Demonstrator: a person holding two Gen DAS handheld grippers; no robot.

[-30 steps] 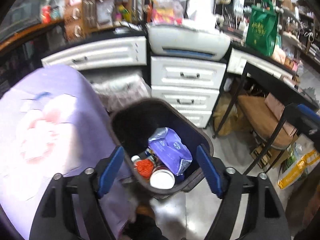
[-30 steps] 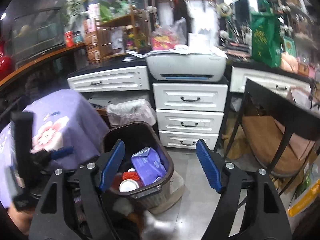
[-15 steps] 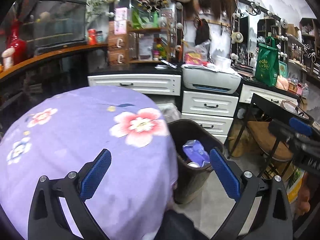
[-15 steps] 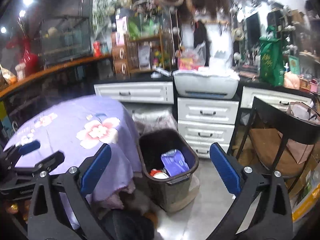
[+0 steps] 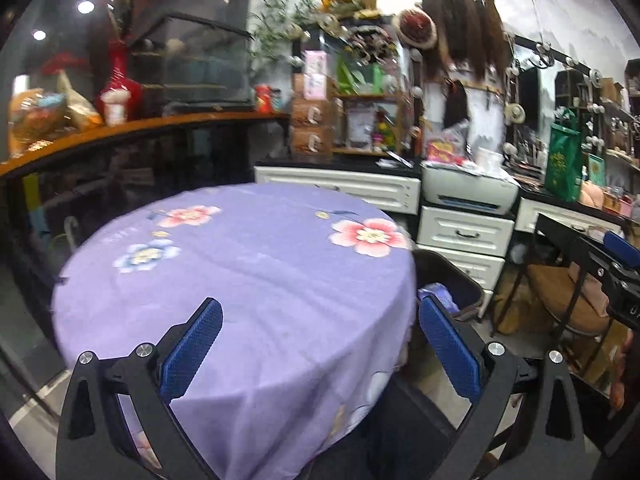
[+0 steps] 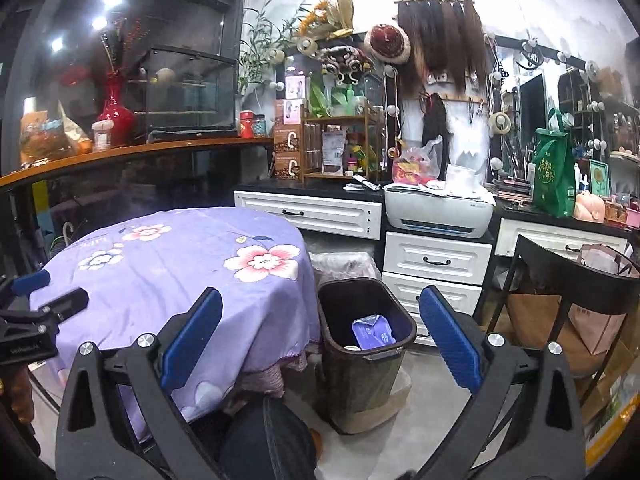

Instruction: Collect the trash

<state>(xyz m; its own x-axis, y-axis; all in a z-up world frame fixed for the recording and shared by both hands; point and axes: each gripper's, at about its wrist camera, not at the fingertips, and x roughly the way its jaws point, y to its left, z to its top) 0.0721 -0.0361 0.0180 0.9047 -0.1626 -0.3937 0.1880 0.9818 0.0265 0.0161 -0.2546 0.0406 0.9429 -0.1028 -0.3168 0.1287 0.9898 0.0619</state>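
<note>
A dark trash bin (image 6: 362,344) stands on the floor right of the round table; a purple packet (image 6: 372,332) and a white lid lie inside. In the left wrist view only the bin's rim (image 5: 452,276) and a bit of purple packet show behind the table edge. My left gripper (image 5: 316,344) is open and empty above the purple flowered tablecloth (image 5: 248,272). My right gripper (image 6: 318,340) is open and empty, held above and in front of the bin. The left gripper also shows at the left edge of the right wrist view (image 6: 32,312).
White drawers (image 6: 436,260) and a printer (image 6: 438,210) stand behind the bin. A black chair (image 6: 568,292) with bags is at the right. A clear-bagged bin (image 6: 344,266) sits behind the dark bin. A wooden counter (image 6: 120,152) with a red vase runs along the left.
Both grippers have pulled up and back from the bin. The left one swung left over the table; the bin now looks smaller and the tablecloth fills its view.
</note>
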